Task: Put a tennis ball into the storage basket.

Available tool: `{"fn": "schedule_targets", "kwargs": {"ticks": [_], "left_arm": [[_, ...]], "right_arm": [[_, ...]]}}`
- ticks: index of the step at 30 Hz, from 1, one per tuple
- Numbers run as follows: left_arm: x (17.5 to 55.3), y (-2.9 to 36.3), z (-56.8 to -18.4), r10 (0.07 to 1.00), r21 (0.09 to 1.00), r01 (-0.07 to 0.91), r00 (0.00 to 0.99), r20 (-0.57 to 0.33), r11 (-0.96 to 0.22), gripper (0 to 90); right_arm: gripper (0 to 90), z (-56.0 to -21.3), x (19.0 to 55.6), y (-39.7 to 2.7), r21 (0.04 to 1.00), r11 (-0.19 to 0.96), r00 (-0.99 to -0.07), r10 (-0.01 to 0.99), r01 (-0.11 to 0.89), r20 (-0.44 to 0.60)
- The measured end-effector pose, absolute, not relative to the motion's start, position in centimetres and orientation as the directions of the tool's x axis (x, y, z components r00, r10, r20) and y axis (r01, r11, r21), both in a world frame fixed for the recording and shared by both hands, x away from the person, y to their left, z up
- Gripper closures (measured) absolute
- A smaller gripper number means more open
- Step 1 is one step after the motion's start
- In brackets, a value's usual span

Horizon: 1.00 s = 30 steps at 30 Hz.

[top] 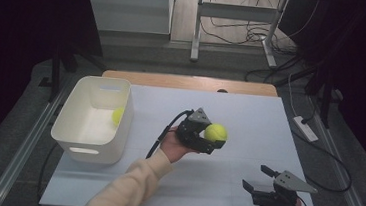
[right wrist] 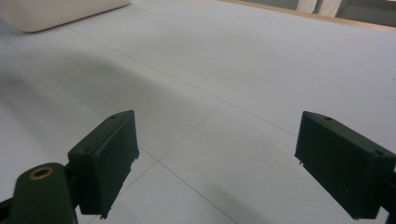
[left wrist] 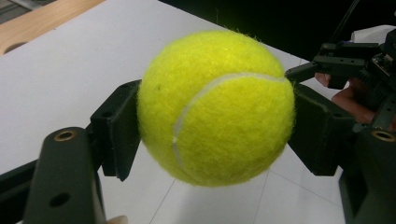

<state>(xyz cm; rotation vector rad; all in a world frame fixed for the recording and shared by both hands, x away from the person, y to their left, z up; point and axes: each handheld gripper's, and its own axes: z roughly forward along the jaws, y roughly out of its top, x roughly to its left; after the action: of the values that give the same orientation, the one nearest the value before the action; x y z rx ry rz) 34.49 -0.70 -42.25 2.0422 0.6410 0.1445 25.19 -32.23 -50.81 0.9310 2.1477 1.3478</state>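
Note:
A yellow-green tennis ball point(top: 216, 132) point(left wrist: 217, 107) is held above the middle of the white table point(top: 240, 113), with my left gripper point(top: 213, 138) point(left wrist: 217, 126) shut on it, both pads pressing its sides. A second tennis ball point(top: 117, 116) lies inside the white bin point(top: 75, 136) at the table's left. My right gripper point(top: 259, 177) point(right wrist: 219, 163) stands open near the front right edge of the table, nothing between its jaws; it also appears at the right of the left gripper view as the right gripper point(left wrist: 303, 70).
A wooden strip point(top: 190, 82) runs along the table's far edge. A white power strip point(top: 305, 128) and cables lie on the floor at the right. Metal rails point(top: 27, 139) flank the table. A desk frame point(top: 238, 17) stands beyond.

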Motion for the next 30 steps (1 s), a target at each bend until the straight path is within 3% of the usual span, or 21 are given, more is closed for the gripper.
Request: {"fn": "schedule_targets", "kwargs": {"ticks": [30], "left_arm": [[33.9, 3.0, -39.5, 0.540, 0.869, 0.365, 0.830, -0.140, -0.335, 27.0]], "right_arm": [[12.9, -50.8, 25.2, -32.3, 0.902, 0.300, -0.675, 0.738, 0.312, -0.012]]}}
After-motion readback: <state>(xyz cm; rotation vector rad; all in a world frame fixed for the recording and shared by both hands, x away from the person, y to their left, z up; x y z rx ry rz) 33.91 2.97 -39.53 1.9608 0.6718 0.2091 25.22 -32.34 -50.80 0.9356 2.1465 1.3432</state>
